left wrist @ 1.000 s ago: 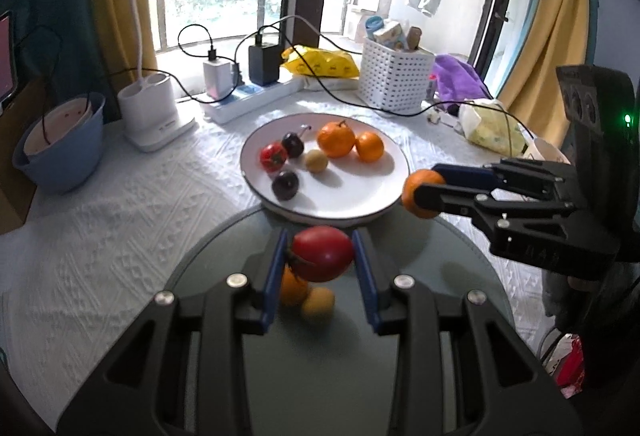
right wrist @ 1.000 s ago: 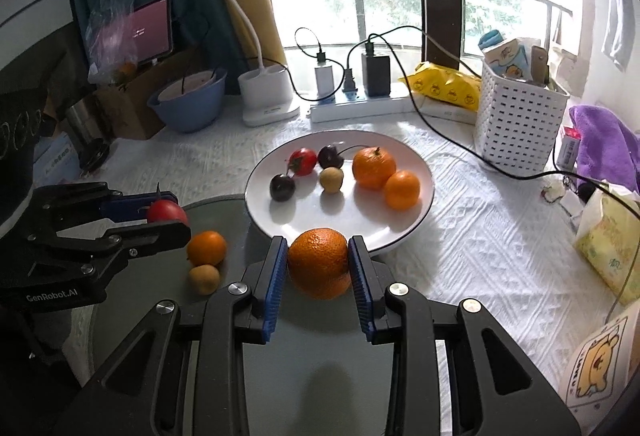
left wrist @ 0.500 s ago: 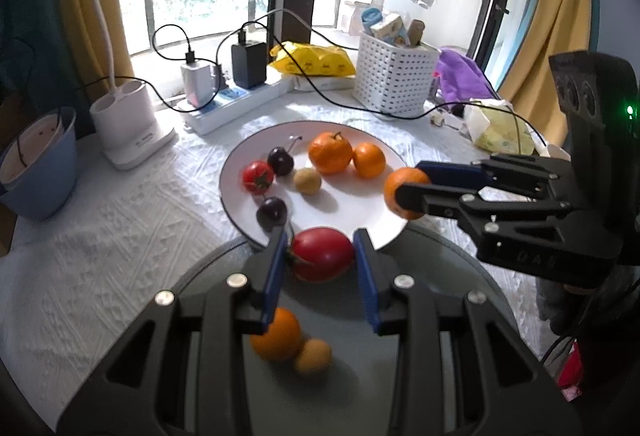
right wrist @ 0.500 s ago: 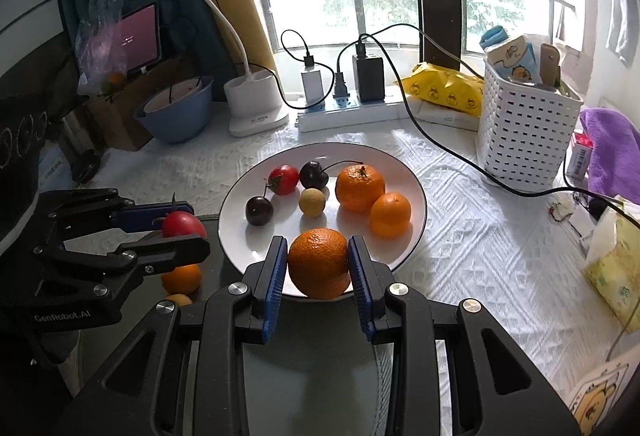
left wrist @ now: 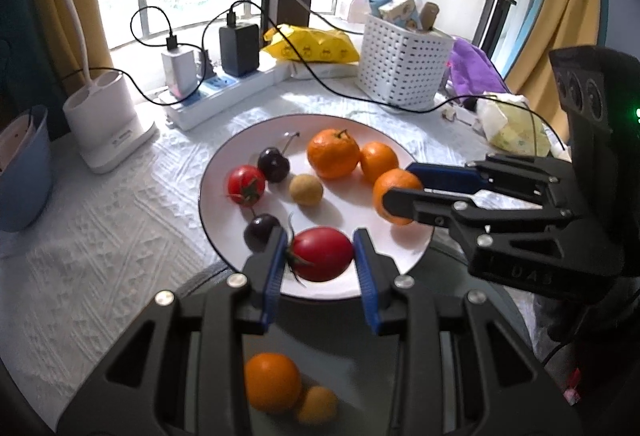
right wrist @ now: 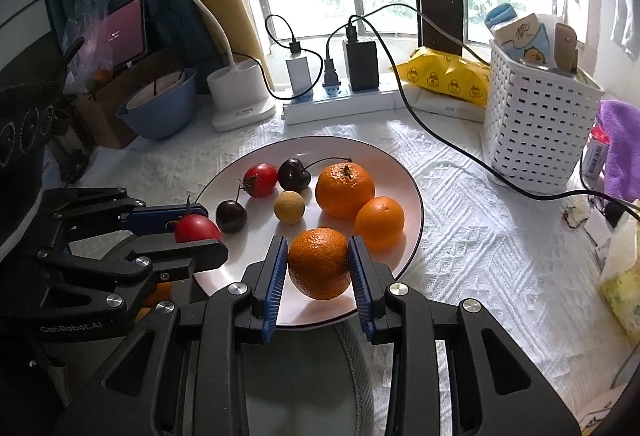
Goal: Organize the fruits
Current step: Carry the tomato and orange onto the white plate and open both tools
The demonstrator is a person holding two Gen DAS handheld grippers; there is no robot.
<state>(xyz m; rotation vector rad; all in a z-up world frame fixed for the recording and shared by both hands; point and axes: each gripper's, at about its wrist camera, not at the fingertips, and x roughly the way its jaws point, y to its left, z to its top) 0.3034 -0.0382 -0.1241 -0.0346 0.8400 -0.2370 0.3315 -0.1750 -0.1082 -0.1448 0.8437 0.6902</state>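
My left gripper is shut on a red tomato over the near rim of the white plate. My right gripper is shut on an orange over the plate's near part. On the plate lie two oranges, a small tomato, two dark cherries and a small tan fruit. An orange and a small yellow fruit lie on the dark round tray below my left gripper.
A white basket stands at the back right with a black cable running past it. A power strip with chargers, a lamp base, a blue bowl and a yellow packet line the back.
Both grippers have moved forward from over the dark tray to over the plate, each still holding its fruit.
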